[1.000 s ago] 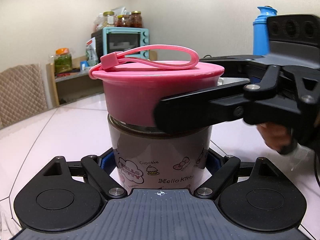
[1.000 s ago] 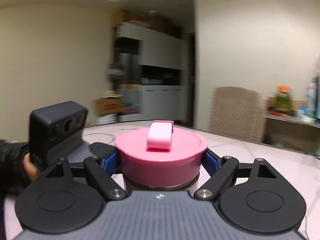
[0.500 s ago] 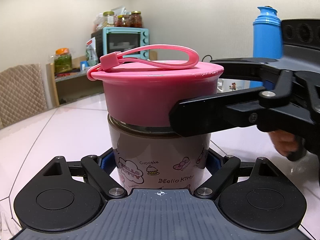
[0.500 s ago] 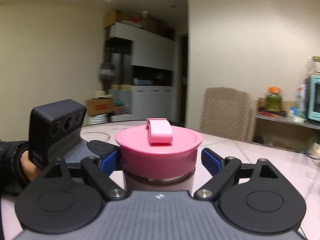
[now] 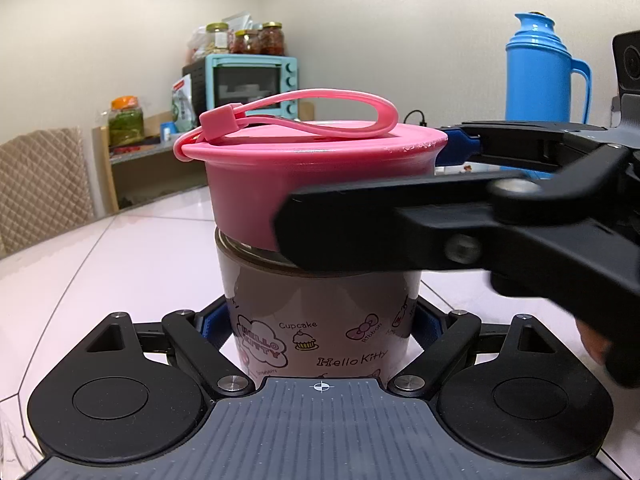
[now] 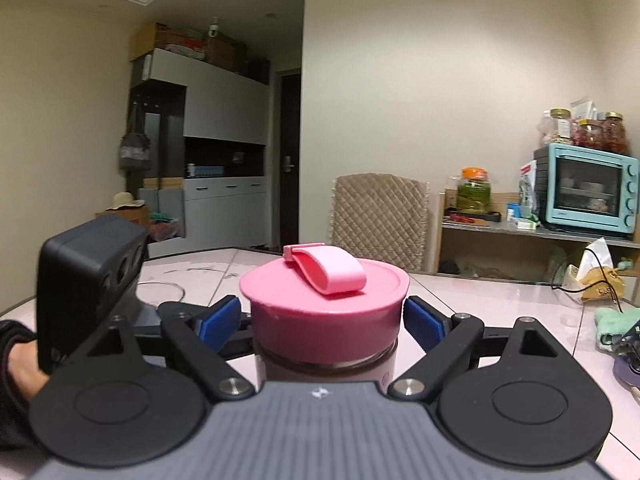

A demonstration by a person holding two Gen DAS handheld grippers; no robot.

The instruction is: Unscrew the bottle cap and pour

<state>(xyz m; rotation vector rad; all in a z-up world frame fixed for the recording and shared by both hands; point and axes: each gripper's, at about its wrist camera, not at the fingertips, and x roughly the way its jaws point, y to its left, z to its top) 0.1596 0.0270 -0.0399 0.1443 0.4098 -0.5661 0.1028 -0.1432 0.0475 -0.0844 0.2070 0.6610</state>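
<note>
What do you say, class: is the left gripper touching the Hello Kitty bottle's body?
Touching. In the left wrist view, the left gripper has its blue pads pressed against both sides of the bottle, with no gap showing.

Each camera rides just behind its own claw, looking forward and slightly down along the fingers, very close to the bottle. Both views share its pink cap, the toaster oven and, probably, the same quilted chair.
</note>
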